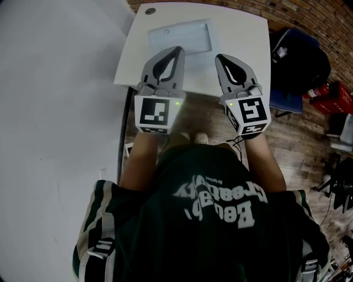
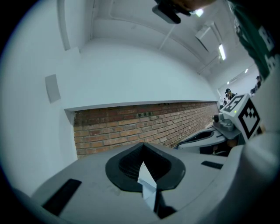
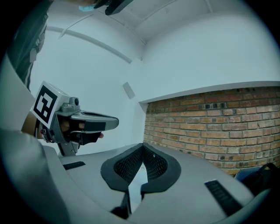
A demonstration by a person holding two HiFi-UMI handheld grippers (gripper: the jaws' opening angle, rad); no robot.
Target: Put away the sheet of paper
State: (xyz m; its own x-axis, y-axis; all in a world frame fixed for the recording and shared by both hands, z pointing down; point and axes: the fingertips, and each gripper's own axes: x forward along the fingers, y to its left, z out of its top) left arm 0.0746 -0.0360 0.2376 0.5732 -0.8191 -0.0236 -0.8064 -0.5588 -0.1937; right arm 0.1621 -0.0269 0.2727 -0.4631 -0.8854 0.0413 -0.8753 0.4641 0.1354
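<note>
A pale sheet of paper point(image 1: 181, 37) lies flat on the white table point(image 1: 242, 33), towards its far side. Both grippers hover side by side over the table's near edge, pointing level at the brick wall. The left gripper point(image 1: 177, 50) is shut, its tips meeting point(image 2: 142, 148) with nothing between them. The right gripper point(image 1: 219, 57) is also shut and empty point(image 3: 142, 151). Both tips stop just short of the sheet's near edge. From each gripper's own view the other one shows alongside: the right gripper point(image 2: 205, 138) and the left gripper point(image 3: 94, 122).
A small round mark point(image 1: 150, 10) sits at the table's far left corner. A dark bag on a chair point(image 1: 298, 55) and a red crate point(image 1: 336, 96) stand to the right on the wood floor. A white wall point(image 1: 55, 110) runs along the left.
</note>
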